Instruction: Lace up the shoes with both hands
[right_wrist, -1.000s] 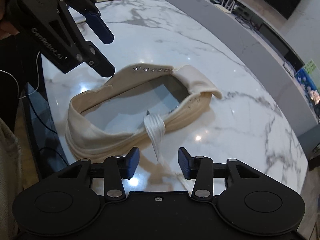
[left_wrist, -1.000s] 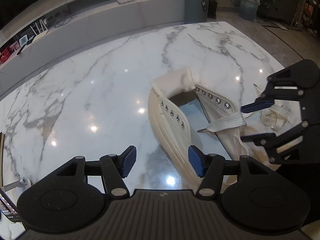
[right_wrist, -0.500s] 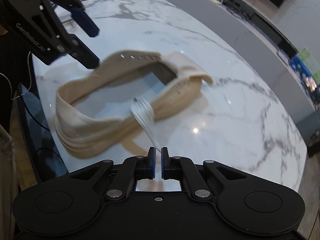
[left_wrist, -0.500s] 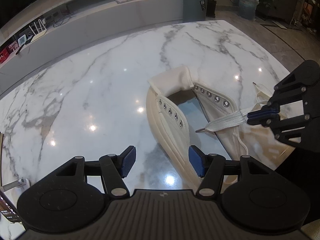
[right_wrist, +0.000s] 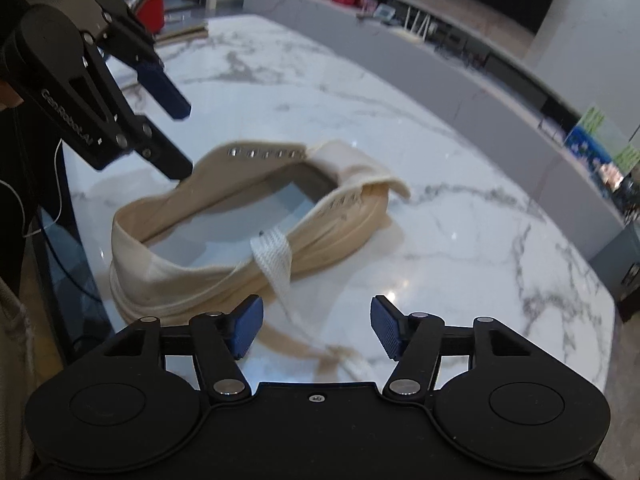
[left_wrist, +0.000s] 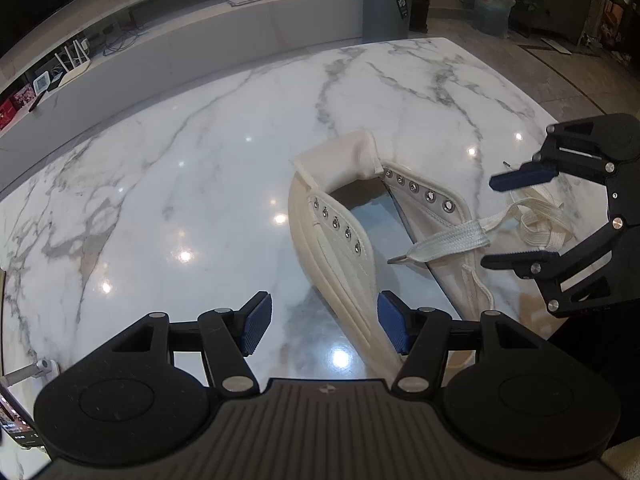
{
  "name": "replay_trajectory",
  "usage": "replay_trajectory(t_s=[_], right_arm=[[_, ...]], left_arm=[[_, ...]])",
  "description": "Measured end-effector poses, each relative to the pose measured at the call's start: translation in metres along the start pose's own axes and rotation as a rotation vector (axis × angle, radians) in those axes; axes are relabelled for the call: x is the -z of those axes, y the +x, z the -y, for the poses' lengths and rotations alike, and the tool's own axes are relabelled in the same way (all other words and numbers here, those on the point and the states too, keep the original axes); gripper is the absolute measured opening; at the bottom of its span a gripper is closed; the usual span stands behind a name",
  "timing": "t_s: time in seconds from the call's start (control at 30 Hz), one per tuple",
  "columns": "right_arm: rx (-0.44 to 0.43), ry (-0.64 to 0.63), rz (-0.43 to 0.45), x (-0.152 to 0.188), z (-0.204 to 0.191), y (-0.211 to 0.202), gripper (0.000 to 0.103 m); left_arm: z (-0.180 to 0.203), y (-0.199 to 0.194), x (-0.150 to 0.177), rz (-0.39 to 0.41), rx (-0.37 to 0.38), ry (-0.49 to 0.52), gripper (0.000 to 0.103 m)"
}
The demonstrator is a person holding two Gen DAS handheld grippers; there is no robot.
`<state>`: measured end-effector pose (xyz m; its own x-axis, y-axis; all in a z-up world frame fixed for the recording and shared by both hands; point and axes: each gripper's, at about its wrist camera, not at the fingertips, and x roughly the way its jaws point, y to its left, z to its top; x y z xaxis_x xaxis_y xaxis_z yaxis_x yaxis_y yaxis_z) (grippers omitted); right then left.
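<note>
A cream canvas shoe (left_wrist: 340, 240) lies on the marble table (left_wrist: 200, 180), its two rows of metal eyelets spread apart. A flat white lace (left_wrist: 448, 242) is draped over the shoe's right wall, its tip hanging inside the shoe; the rest lies piled beside the shoe (left_wrist: 540, 224). My left gripper (left_wrist: 325, 324) is open above the near end of the shoe, holding nothing. My right gripper (left_wrist: 490, 222) hovers by the lace with its jaws opening. In the right wrist view the lace (right_wrist: 276, 264) trails down toward the right gripper (right_wrist: 316, 328), and no pad presses on it.
The table's far edge faces a long grey counter (left_wrist: 200, 52) and a grey bin (left_wrist: 386, 4). A phone on a stand (left_wrist: 16, 428) sits at the near left corner. A person's dark clothing fills the left side of the right wrist view.
Half a second ago the right gripper was shut on the lace and tugging it; now its jaws stand apart and the lace lies loose. The left gripper has not moved.
</note>
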<state>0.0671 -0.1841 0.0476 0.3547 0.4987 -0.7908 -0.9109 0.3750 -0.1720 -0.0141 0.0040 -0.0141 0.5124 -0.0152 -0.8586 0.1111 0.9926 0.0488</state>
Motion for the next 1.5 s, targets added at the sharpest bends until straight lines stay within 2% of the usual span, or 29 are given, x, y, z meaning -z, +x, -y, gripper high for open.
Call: replay_trajectory(t_s=[0.1, 0.2, 0.33, 0.43, 0.57, 0.73, 0.8, 1.03, 1.23, 1.3, 1.33, 1.5], right_arm=[[0.031, 0.016, 0.003, -0.002, 0.001, 0.0, 0.058], [0.014, 0.084, -0.015, -0.005, 0.006, 0.001, 0.058], [0.035, 0.013, -0.043, -0.005, -0.006, 0.007, 0.055], [0.019, 0.005, -0.028, -0.005, -0.011, 0.008, 0.055], [0.01, -0.004, -0.004, -0.006, -0.014, 0.012, 0.047], [-0.006, -0.022, -0.034, -0.007, -0.019, 0.021, 0.047], [-0.012, -0.017, -0.041, -0.008, -0.02, 0.025, 0.043], [0.017, -0.013, -0.046, -0.01, -0.023, 0.032, 0.019], [0.02, -0.016, -0.055, -0.012, -0.023, 0.036, 0.018], [0.023, -0.014, -0.046, -0.012, -0.023, 0.035, 0.012], [0.023, -0.015, -0.041, -0.012, -0.023, 0.034, 0.004], [0.023, -0.02, -0.042, -0.012, -0.022, 0.03, 0.0]], left_arm=[[0.001, 0.0, 0.0, 0.0, 0.002, 0.004, 0.057], [0.001, 0.0, 0.0, -0.001, 0.001, 0.007, 0.057], [0.001, -0.001, 0.0, -0.001, -0.001, 0.005, 0.057], [0.001, 0.0, 0.0, -0.002, 0.0, 0.003, 0.057], [0.001, 0.001, -0.001, -0.002, 0.002, 0.004, 0.057], [0.0, 0.002, -0.001, -0.002, 0.006, 0.001, 0.057], [0.0, 0.002, -0.001, -0.002, 0.008, 0.0, 0.058], [0.0, 0.002, -0.001, -0.002, 0.004, -0.001, 0.06], [-0.002, 0.003, -0.001, -0.002, 0.004, 0.001, 0.06], [-0.002, 0.003, -0.001, -0.002, 0.003, 0.001, 0.06], [-0.002, 0.003, -0.001, -0.002, 0.003, 0.001, 0.06], [-0.001, 0.002, -0.002, 0.0, 0.004, 0.002, 0.06]])
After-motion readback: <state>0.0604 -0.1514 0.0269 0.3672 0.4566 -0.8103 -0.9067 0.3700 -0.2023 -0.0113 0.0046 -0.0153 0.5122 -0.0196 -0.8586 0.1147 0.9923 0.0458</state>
